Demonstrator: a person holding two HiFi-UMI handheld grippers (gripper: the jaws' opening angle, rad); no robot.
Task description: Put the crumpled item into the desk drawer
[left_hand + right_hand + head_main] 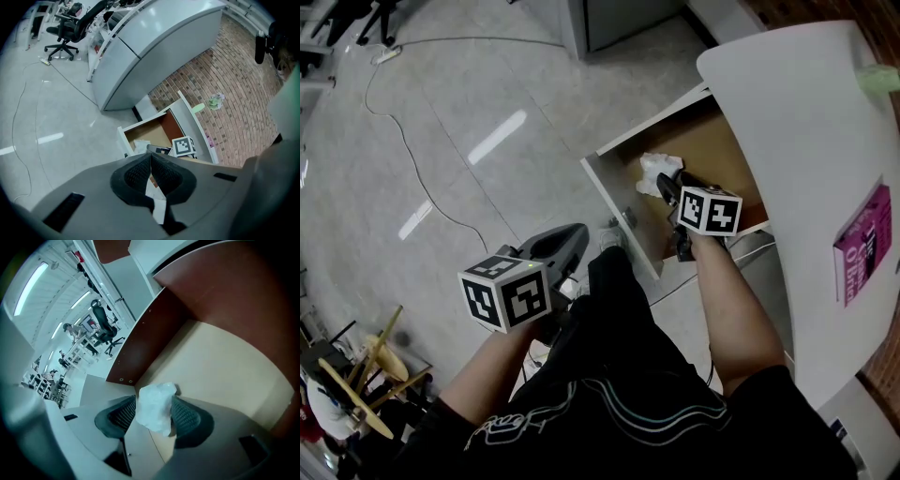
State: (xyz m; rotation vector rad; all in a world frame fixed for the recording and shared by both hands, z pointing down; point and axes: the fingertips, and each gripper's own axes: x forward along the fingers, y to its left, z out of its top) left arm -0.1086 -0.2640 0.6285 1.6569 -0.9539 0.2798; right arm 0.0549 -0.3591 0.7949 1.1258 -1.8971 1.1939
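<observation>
Release step: right gripper (153, 405) has its jaws apart around the crumpled white paper wad (155, 408), which seems to rest on the tan floor of the open white-fronted desk drawer (722, 150) near its front panel; left gripper (151, 161) has its jaws together, empty; next, back the right one out without snagging the wad.

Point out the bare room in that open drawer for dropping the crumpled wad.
Most of the drawer floor is bare: the wide tan stretch between the crumpled wad and the brown walls. It is crowded only near the front panel, where the right gripper stands with the wad between its open jaws.
</observation>
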